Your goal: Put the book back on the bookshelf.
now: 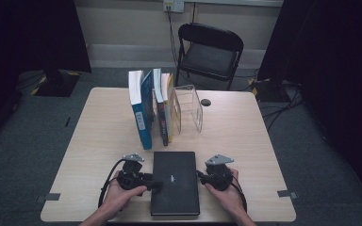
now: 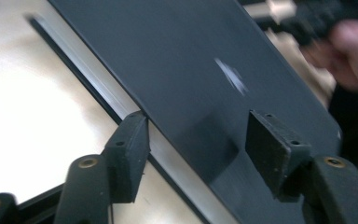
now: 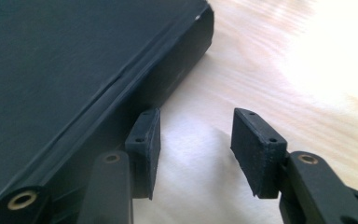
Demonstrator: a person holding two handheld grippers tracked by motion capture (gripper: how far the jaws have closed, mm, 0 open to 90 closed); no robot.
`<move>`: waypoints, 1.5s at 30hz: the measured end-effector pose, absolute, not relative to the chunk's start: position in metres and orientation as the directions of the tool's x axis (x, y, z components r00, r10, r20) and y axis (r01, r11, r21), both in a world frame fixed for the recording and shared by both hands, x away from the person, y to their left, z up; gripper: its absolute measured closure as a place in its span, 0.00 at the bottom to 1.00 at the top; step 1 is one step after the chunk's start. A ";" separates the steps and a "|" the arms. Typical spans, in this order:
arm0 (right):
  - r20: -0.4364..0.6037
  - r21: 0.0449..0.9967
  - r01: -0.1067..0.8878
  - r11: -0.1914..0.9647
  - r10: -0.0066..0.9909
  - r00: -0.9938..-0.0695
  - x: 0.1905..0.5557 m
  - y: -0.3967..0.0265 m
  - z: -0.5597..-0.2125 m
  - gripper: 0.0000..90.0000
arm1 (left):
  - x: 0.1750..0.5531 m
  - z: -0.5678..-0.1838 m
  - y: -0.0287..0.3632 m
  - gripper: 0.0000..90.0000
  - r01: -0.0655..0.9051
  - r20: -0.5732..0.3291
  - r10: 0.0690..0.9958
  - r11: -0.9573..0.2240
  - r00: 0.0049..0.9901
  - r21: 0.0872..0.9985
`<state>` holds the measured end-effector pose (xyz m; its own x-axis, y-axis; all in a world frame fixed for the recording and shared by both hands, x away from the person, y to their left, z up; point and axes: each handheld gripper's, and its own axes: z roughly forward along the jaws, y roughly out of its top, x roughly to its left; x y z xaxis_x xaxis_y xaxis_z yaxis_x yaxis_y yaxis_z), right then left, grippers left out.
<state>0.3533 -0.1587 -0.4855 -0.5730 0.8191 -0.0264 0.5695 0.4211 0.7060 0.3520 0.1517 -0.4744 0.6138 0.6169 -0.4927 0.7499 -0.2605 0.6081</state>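
Observation:
A black hardcover book (image 1: 175,181) lies flat at the table's front middle, between my two grippers. My left gripper (image 1: 154,182) reaches onto its left edge. In the left gripper view the book (image 2: 191,56) fills the upper part, and the left gripper (image 2: 193,140) is open astride the page edge, one pad by the pages and the other hovering over the cover. My right gripper (image 1: 201,176) sits against the book's right side. In the right gripper view the right gripper (image 3: 198,144) is open over bare table, its left pad close beside the book's spine (image 3: 135,93).
Several upright books (image 1: 151,108) stand behind the black book, leaning on a clear acrylic holder (image 1: 189,108). A small dark disc (image 1: 205,102) lies near the far edge of the wooden table (image 1: 245,141). A black folding chair (image 1: 209,52) stands beyond it.

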 end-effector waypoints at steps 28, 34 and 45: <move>0.093 0.730 0.553 0.402 0.743 -0.663 0.331 -0.165 -0.478 0.53 | 0.388 -0.479 0.148 0.50 0.798 -0.549 0.662 -0.127 0.510 0.589; 0.088 0.731 0.552 0.402 0.746 -0.660 0.332 -0.166 -0.478 0.51 | 0.386 -0.477 0.152 0.51 0.806 -0.577 0.643 -0.109 0.504 0.582; 0.077 0.749 0.535 0.391 0.750 -0.657 0.332 -0.166 -0.476 0.48 | 0.375 -0.472 0.162 0.53 0.811 -0.631 0.581 -0.091 0.515 0.578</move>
<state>0.3323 -0.1659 -0.4761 -0.6567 0.7502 0.0770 0.5349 0.3914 0.7488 0.3754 0.1622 -0.4720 0.5146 0.5811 -0.6305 0.8111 -0.0912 0.5778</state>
